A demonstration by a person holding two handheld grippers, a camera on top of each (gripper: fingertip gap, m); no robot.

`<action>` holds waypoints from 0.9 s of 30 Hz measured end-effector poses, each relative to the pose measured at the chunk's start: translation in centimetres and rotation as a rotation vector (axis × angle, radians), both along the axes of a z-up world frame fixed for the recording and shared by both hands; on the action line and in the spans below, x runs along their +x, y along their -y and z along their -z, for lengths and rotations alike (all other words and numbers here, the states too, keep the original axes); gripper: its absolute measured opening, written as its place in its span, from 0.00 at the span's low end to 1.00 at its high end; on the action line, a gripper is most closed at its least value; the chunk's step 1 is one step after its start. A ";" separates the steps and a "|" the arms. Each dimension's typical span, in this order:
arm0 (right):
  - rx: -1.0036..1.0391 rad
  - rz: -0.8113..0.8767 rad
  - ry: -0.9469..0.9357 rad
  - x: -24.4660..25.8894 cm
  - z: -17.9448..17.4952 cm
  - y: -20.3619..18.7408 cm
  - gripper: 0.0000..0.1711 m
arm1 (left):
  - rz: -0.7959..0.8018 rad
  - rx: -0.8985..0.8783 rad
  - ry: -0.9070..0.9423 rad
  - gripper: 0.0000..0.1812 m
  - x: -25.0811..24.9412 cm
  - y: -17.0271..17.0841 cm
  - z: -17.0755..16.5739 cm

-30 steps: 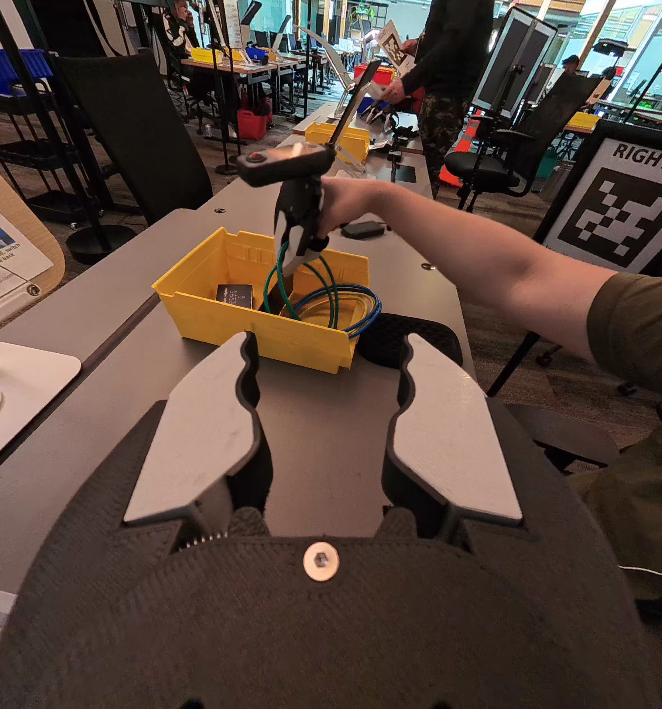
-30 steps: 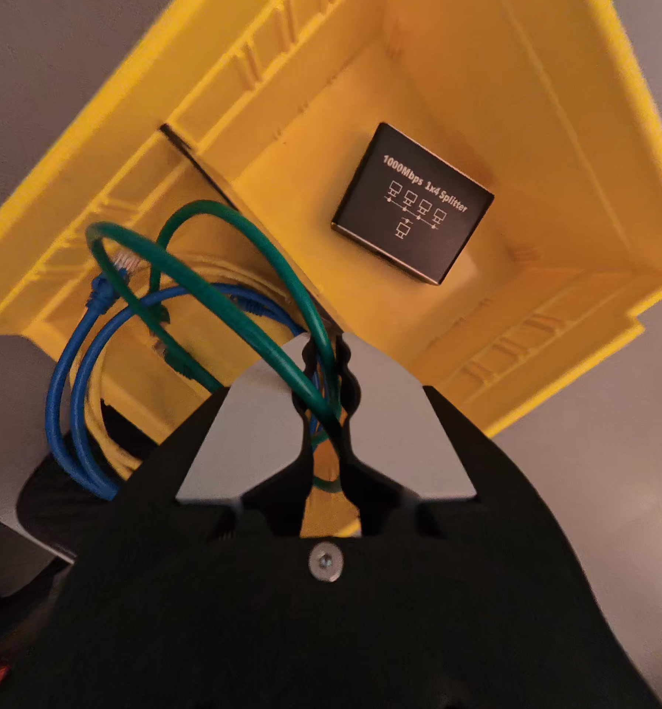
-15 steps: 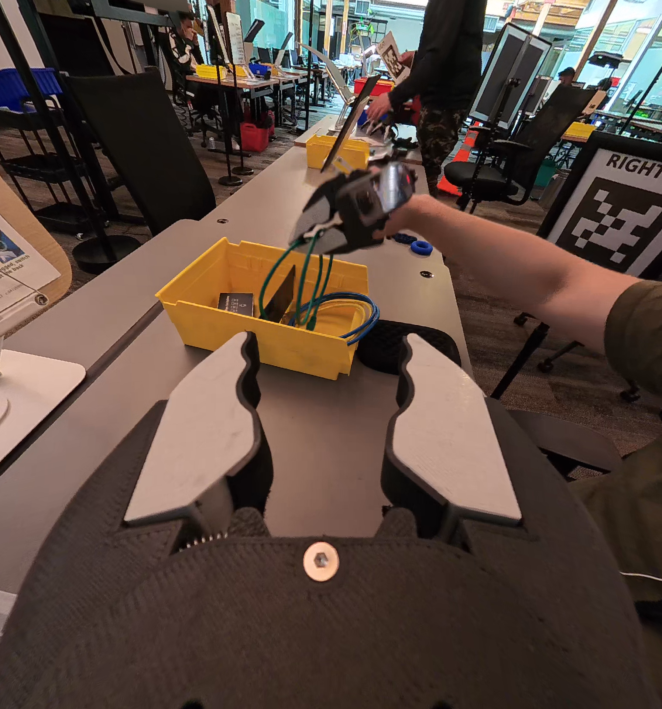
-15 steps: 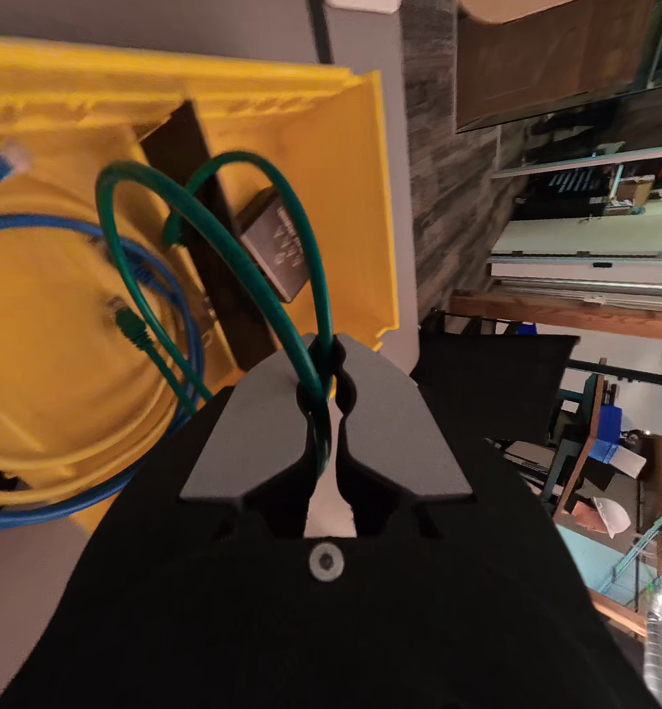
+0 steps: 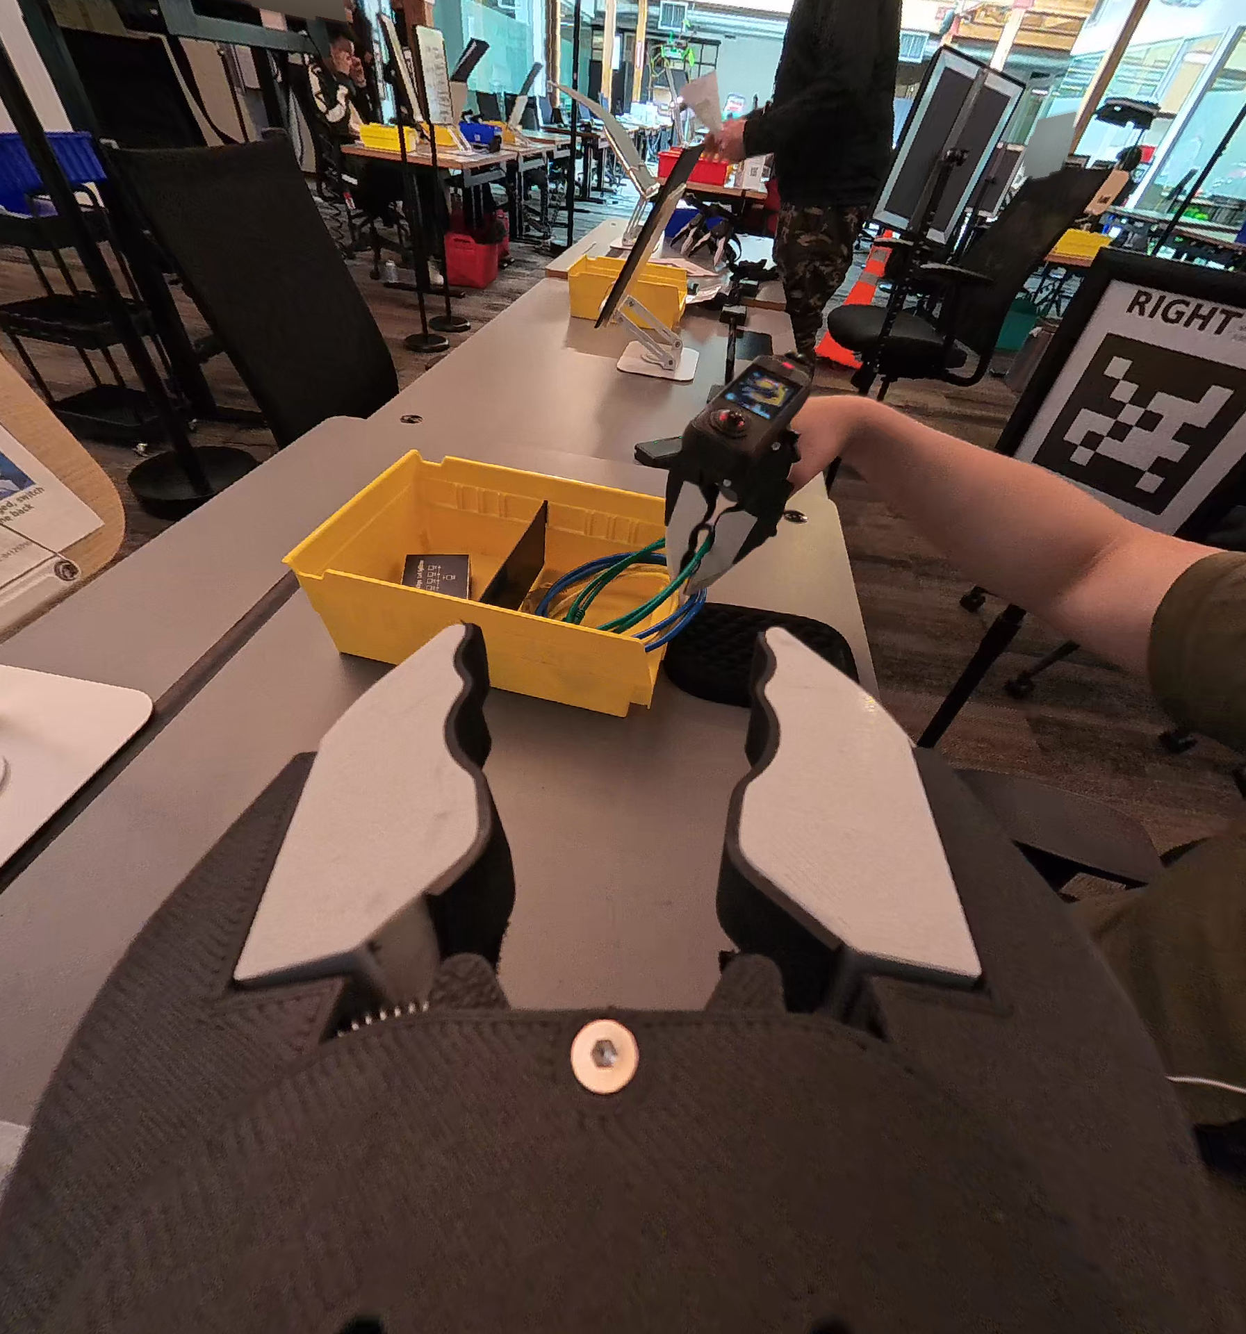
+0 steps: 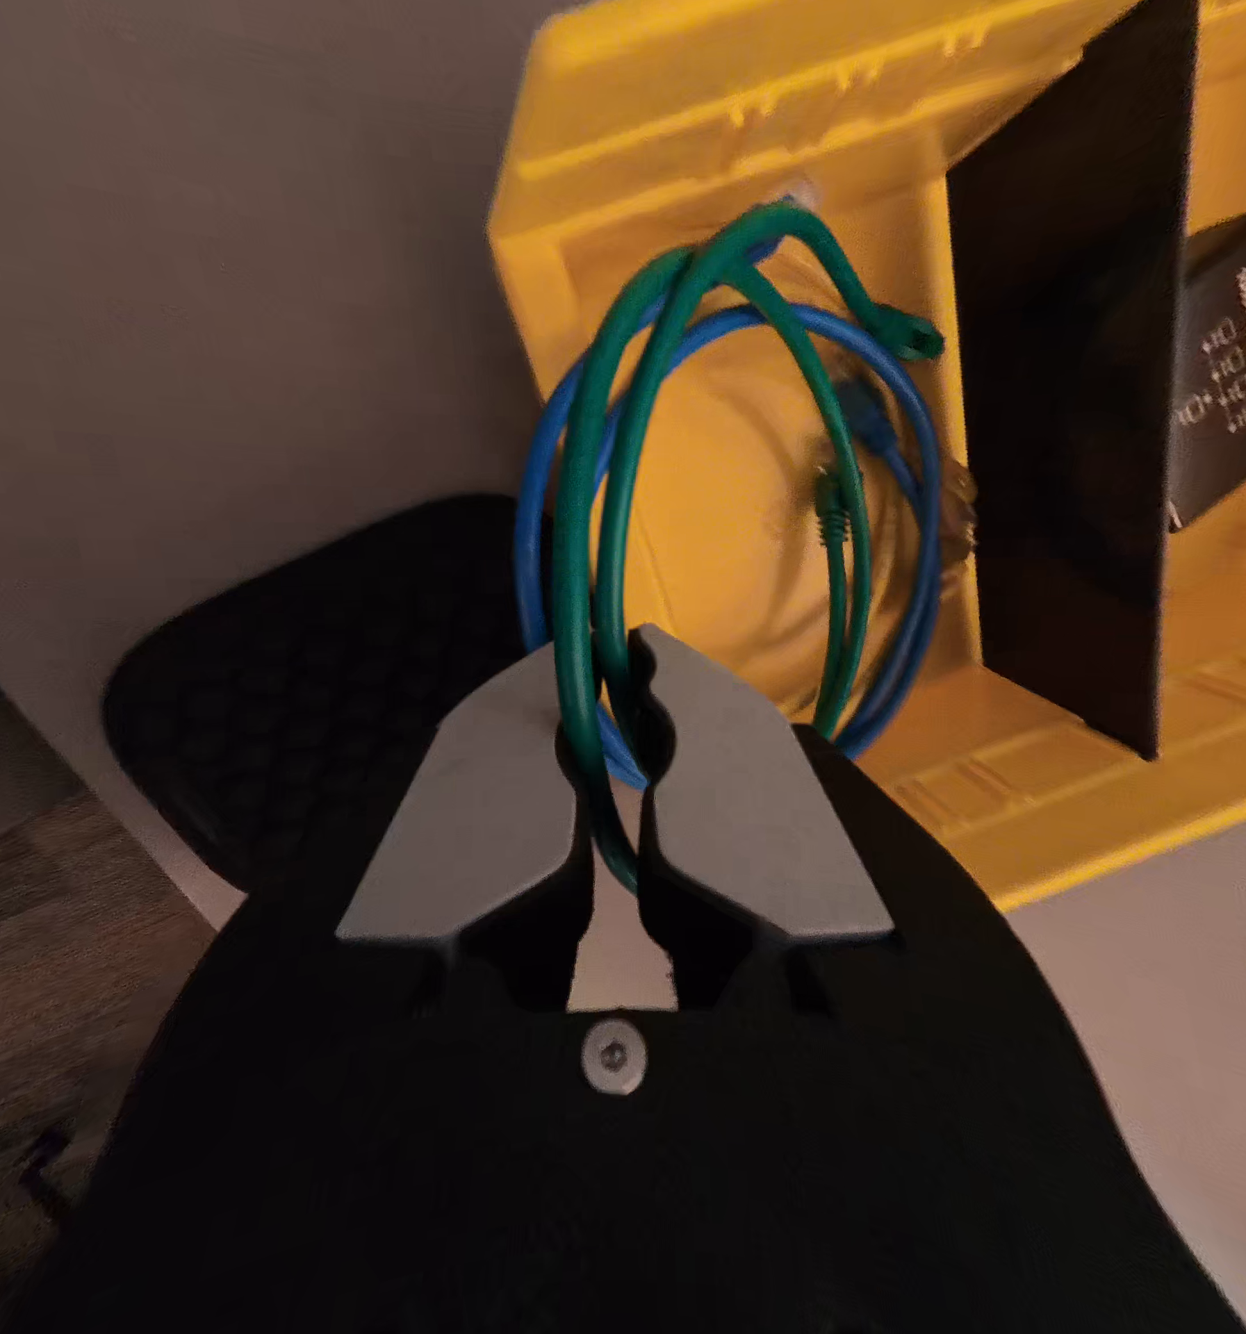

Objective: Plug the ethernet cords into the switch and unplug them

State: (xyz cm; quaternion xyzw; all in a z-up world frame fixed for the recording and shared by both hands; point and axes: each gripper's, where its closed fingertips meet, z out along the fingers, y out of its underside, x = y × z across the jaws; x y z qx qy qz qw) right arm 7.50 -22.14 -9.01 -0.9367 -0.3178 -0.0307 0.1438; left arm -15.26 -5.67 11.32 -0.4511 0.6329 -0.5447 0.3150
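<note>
Right claw (image 6: 616, 711) is clamped on my green cord (image 6: 584, 505) above the yellow bin (image 5: 461, 650), while left claw (image 5: 616, 722) hangs spread over the bench (image 5: 605, 830).

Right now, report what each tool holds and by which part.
Right tool is shut on the coiled green ethernet cord, gripping mid-loop, away from both plugs. Left tool is open and holds nothing.

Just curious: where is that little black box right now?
In the left wrist view, the black box lies in the yellow bin's left compartment, left of the black divider.
</note>
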 end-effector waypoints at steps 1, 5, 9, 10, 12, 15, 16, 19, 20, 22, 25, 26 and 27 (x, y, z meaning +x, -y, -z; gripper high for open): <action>0.009 0.001 -0.022 -0.2 0.1 -0.3 0.05 | 0.003 0.004 0.000 0.38 0.0 0.1 0.0; -0.021 0.018 -0.106 -0.6 0.8 -1.1 0.03 | 0.002 0.003 -0.004 0.38 0.1 0.2 0.1; -0.026 0.063 -0.285 -1.9 -0.4 -1.5 0.11 | 0.000 -0.028 -0.021 0.38 0.2 0.1 0.3; -0.027 0.076 -0.328 -2.2 -1.0 -1.3 0.17 | -0.001 -0.025 -0.021 0.38 0.1 0.1 0.2; 0.004 0.098 -0.377 -2.2 -2.3 -0.9 0.20 | -0.006 -0.022 -0.012 0.38 -0.1 -0.1 0.0; 0.131 0.117 -0.388 -1.5 -4.3 -0.5 0.21 | -0.005 -0.025 0.004 0.38 -0.6 -0.2 -0.6; 0.168 0.132 -0.377 -1.2 -4.7 -0.2 0.21 | -0.008 -0.025 0.010 0.38 -0.7 -0.3 -0.8; 0.217 0.152 -0.375 -1.0 -4.6 0.5 0.16 | -0.010 -0.031 0.030 0.38 -1.1 -0.6 -1.3; 0.208 0.162 -0.360 -0.9 -4.0 0.6 0.15 | -0.011 -0.033 0.033 0.38 -1.2 -0.6 -1.4; 0.173 0.188 -0.262 -0.1 -2.3 0.8 0.11 | -0.014 -0.033 0.036 0.38 -1.3 -0.7 -1.5; 0.175 0.158 -0.160 0.1 -1.2 0.3 0.07 | -0.014 -0.032 0.035 0.38 -1.3 -0.7 -1.5; 0.185 0.153 -0.126 0.2 -1.1 -0.1 0.07 | -0.013 -0.031 0.034 0.38 -1.3 -0.6 -1.5; 0.182 0.148 -0.114 0.1 -1.0 -0.5 0.07 | -0.012 -0.029 0.032 0.38 -1.3 -0.6 -1.4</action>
